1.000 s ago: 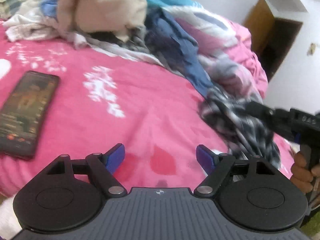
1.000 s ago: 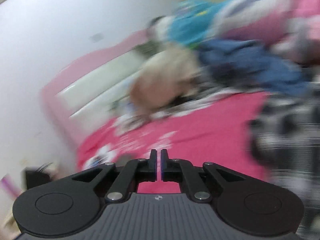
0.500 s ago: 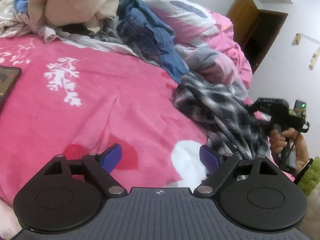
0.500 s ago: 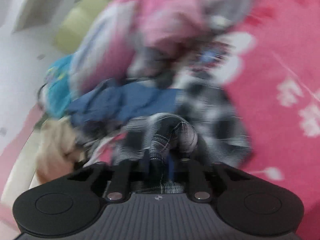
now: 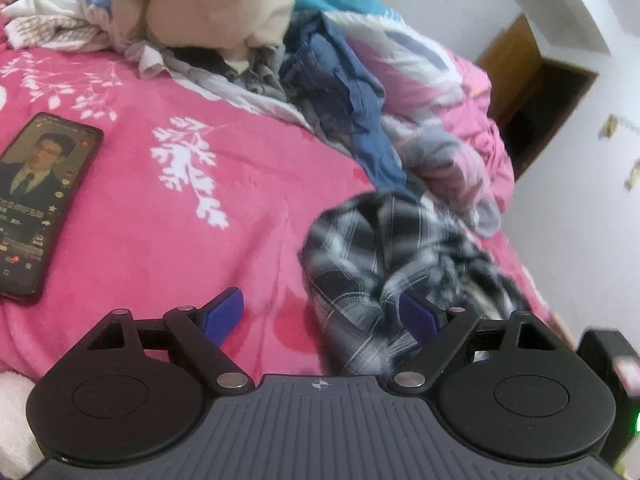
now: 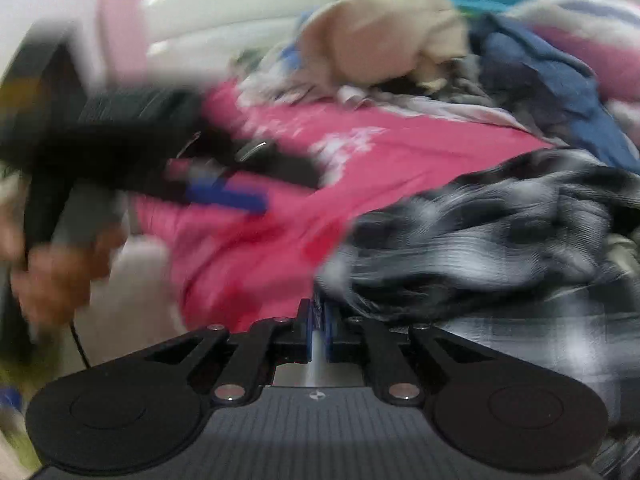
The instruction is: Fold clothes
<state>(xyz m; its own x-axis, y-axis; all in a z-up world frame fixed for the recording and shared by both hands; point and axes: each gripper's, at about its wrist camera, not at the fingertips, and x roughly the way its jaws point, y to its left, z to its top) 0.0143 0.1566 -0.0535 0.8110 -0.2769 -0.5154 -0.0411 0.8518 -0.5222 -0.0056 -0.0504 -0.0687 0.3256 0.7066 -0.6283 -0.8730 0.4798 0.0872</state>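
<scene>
A black-and-white plaid shirt (image 5: 380, 248) lies bunched on the pink bedsheet (image 5: 160, 208), right of centre in the left wrist view. My left gripper (image 5: 320, 312) is open just above the sheet. The shirt's near folds reach in beside its right blue pad (image 5: 416, 316), but neither pad presses on cloth. In the blurred right wrist view the shirt (image 6: 500, 232) fills the right side. My right gripper (image 6: 319, 320) is closing, with a pale edge of the plaid cloth pinched between its nearly touching pads. The left gripper's blue pad (image 6: 228, 196) shows blurred at the left there.
A lit phone (image 5: 36, 204) lies on the sheet at the left. At the back is a heap of clothes (image 5: 208, 8) with blue jeans (image 5: 352, 108) and a pink quilt (image 5: 452, 92). A dark doorway (image 5: 540, 112) is at the far right. The headboard (image 6: 224, 12) stands behind.
The right gripper swung to the plaid shirt, took hold of it and dragged it nearer to the left gripper's right finger. The left view panned away and back to the phone.
</scene>
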